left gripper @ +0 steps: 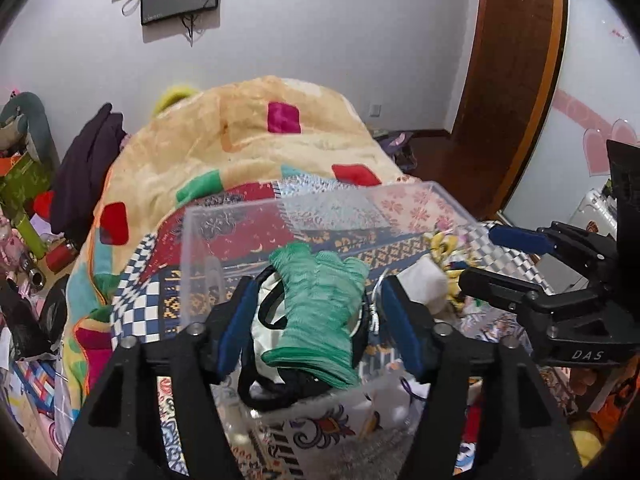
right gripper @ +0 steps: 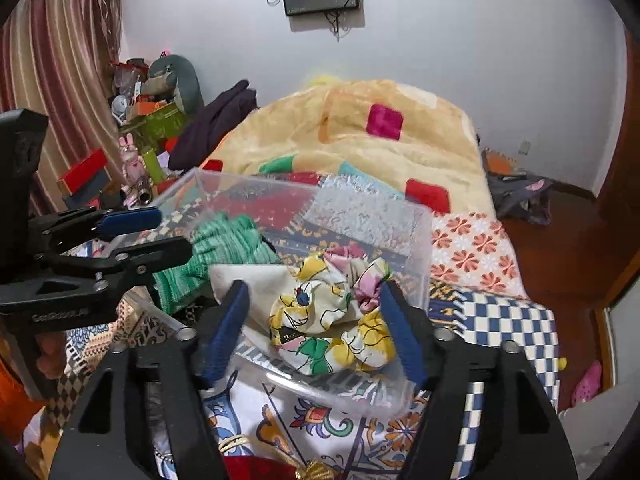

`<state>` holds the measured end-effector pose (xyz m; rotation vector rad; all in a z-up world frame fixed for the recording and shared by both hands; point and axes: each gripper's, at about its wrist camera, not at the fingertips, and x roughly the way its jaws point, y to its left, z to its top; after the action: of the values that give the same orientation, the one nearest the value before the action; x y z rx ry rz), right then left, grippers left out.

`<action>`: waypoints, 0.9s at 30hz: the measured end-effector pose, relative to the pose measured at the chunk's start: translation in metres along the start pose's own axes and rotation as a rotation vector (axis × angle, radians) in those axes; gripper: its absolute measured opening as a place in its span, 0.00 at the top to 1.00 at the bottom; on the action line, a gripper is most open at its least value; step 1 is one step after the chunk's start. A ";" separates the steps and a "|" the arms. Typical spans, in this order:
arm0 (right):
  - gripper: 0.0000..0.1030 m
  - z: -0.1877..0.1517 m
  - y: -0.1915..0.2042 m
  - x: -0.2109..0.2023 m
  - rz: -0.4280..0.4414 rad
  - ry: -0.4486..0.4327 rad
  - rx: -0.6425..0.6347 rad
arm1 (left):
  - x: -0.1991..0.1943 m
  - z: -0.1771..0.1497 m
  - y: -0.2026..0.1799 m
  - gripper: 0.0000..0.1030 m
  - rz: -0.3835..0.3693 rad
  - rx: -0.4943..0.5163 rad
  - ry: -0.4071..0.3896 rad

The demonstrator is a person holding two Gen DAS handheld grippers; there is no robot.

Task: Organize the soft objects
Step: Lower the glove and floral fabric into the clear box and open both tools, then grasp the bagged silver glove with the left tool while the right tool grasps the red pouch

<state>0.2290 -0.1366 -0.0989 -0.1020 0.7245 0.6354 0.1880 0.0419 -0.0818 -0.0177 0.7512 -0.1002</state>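
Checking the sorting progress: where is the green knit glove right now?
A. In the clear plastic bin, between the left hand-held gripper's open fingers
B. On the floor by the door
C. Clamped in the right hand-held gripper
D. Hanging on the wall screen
A: the green knit glove lies in the clear plastic bin, with the left hand-held gripper open around it.

My left jaws stand wide, and the green glove (left gripper: 320, 312) fills the gap between them, lying over black straps (left gripper: 264, 384). Ahead, the clear bin (left gripper: 320, 204) has an open floor up to its far wall. My right jaws straddle the floral scrunchie (right gripper: 336, 320); the bin's near rim runs just below them.
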 end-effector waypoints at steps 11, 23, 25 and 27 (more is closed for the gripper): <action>0.04 0.001 0.007 -0.064 0.011 -0.117 0.022 | -0.066 -0.013 -0.011 0.03 0.012 0.008 -0.109; 0.03 -0.055 0.006 -0.050 -0.001 0.019 0.054 | -0.053 -0.076 -0.019 0.02 0.004 0.001 0.016; 0.03 -0.065 0.003 -0.039 -0.009 0.062 0.064 | -0.048 -0.085 -0.018 0.02 0.011 -0.003 0.036; 0.04 -0.074 0.001 -0.029 -0.003 0.104 0.072 | -0.041 -0.094 -0.016 0.02 0.014 -0.017 0.058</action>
<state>0.1687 -0.1721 -0.1359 -0.0701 0.8467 0.6041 0.0925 0.0322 -0.1218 -0.0262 0.8103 -0.0810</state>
